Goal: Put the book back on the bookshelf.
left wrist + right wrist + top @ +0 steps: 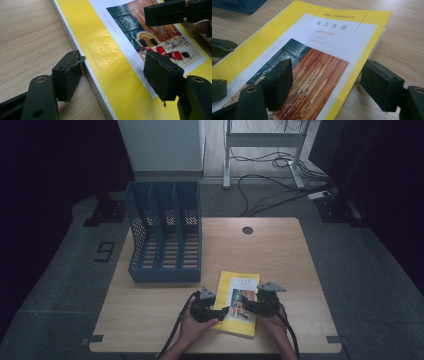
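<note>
A yellow paperback book (242, 282) lies flat near the front edge of the wooden table (285, 260), cover up. My left gripper (224, 312) is at its left long edge. In the left gripper view (116, 75) it is open: one jaw sits on the table against the book's side, the other hovers over the cover (105, 50). My right gripper (246, 306) is at the book's right side. In the right gripper view (331, 82) it is open too, with one jaw above the cover picture (322, 70) and the other outside the page edge.
A blue three-slot file rack (165, 232) stands at the table's back left, its corner (244, 5) just beyond the book. A round cable hole (247, 230) is at the back middle. Cables lie on the floor behind the table.
</note>
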`<state>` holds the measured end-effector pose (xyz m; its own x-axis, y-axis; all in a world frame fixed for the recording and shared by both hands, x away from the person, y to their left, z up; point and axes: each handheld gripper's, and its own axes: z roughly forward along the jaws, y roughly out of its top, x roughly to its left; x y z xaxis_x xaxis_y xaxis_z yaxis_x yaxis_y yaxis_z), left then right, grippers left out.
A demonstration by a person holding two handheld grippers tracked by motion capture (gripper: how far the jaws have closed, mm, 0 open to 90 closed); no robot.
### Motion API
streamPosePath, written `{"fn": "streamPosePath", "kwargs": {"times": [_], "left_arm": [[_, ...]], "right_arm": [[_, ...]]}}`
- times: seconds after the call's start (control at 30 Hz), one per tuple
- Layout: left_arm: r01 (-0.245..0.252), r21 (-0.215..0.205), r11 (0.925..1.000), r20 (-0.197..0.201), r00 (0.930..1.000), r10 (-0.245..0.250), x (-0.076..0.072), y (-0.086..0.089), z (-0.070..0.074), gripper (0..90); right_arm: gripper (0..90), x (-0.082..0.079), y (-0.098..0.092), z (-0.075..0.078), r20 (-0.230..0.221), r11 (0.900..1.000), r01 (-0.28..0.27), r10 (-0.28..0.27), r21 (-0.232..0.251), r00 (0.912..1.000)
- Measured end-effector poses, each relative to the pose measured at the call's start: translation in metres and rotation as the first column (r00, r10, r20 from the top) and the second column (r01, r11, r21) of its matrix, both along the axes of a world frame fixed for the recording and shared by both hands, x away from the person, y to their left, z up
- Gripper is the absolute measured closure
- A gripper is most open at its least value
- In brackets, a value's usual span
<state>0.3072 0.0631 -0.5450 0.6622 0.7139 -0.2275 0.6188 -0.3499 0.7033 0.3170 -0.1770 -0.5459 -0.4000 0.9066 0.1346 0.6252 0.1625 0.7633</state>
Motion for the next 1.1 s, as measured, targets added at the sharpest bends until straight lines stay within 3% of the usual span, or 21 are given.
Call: {"fn": "streamPosePath", "kwargs": {"times": [0.53,0.7,1.1], "left_arm": [[0.004,-0.007,1.0,0.009,1.0,-0.003,0.009,-0.002,-0.001,28.5],[0.003,-0.007,1.0,0.014,0.9999,-0.003,0.008,-0.002,-0.002,28.6],[0.004,-0.01,0.9999,0.016,0.9999,-0.004,0.008,-0.002,-0.002,28.6]], "right_arm": [[19.1,0.014,-0.003,-0.001,-0.005,1.0,0.0,0.0,-0.004,1.0],[15.4,0.021,-0.002,-0.003,-0.03,1.0,0.012,-0.011,0.018,0.9995],[22.2,0.018,-0.003,0.001,-0.029,1.0,0.019,-0.018,0.023,0.9994]]}}
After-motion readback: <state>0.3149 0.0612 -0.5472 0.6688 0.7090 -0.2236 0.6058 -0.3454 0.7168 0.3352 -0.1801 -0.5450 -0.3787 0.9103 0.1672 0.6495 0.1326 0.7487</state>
